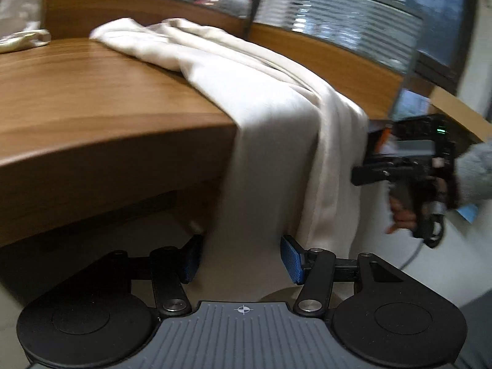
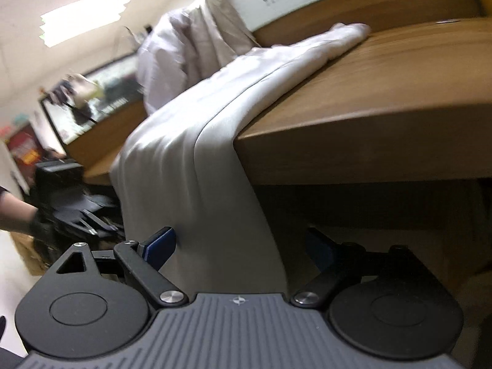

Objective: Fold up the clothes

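Observation:
A long cream garment (image 1: 261,113) lies across the wooden table (image 1: 92,101) and hangs over its front edge toward the floor. In the left wrist view my left gripper (image 1: 243,258) is open below the table edge, and the hanging cloth falls between its blue pads (image 1: 292,259). To the right, a hand holds my right gripper (image 1: 369,156) against the side of the cloth. The right wrist view shows the same garment (image 2: 190,153) draped off the table (image 2: 384,98). My right gripper (image 2: 240,249) is open around the hanging part. The left gripper (image 2: 104,215) is blurred at the left.
A second pale cloth (image 1: 24,40) lies at the table's far left, and it shows as a heaped pile (image 2: 184,46) in the right wrist view. A wood and glass partition (image 1: 307,18) runs behind the table. Dark space lies under the tabletop (image 2: 384,203).

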Tool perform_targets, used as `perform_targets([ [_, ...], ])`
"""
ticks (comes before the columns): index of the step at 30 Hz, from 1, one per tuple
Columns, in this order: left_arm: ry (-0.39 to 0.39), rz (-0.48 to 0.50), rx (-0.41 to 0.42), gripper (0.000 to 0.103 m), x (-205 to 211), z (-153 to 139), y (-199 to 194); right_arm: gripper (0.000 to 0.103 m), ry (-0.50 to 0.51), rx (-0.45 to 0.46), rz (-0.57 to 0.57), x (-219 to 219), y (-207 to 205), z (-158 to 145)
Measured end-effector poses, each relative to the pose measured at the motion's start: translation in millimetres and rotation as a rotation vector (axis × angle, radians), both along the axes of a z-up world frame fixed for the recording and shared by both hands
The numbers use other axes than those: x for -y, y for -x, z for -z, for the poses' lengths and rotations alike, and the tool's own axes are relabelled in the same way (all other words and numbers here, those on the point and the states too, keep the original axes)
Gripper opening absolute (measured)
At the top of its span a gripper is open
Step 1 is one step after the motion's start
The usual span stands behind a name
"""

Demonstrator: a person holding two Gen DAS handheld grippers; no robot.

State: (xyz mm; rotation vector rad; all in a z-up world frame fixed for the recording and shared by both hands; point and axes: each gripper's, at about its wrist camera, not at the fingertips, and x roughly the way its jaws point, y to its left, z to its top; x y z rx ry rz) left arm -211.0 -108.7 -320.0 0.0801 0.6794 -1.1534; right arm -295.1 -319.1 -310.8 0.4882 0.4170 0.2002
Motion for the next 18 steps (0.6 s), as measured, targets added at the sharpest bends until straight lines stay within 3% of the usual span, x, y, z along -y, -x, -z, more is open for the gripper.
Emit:
perform_targets([
  [2,0.017,0.060,-0.012,0.061,4.3,3.5,-3.7,0.094,-0.029,0.020,-0.052,1.9,-5.4,10.3],
  [5,0.012,0.115,-0.095,0.061,6.4,2.7,-3.2,0.090,-0.076,0.009,-0.130,3.5,-13.0,27.4],
  [9,0.004,0.189,-0.206,0.053,9.2,1.5,-2.6,0.037,-0.148,-0.079,-0.205,4.4,-15.7,39.2],
  [10,0.002,0.207,-0.234,0.052,10.0,1.2,-2.4,0.030,-0.173,-0.100,-0.210,4.6,-14.5,37.1],
  [11,0.000,0.225,-0.261,0.038,10.7,0.9,-2.3,0.027,-0.197,-0.119,-0.218,4.2,-12.8,33.9],
  [12,-0.001,0.244,-0.289,0.018,11.4,0.6,-2.1,0.020,-0.221,-0.139,-0.225,3.9,-11.1,30.7],
  [13,-0.001,0.254,-0.319,0.014,10.7,-1.5,-0.6,0.015,-0.240,-0.154,-0.236,2.8,-8.8,25.7],
  [18,-0.007,0.260,-0.394,0.009,11.5,-38.5,18.0,0.011,-0.339,-0.228,-0.276,-3.2,2.9,-9.8],
])
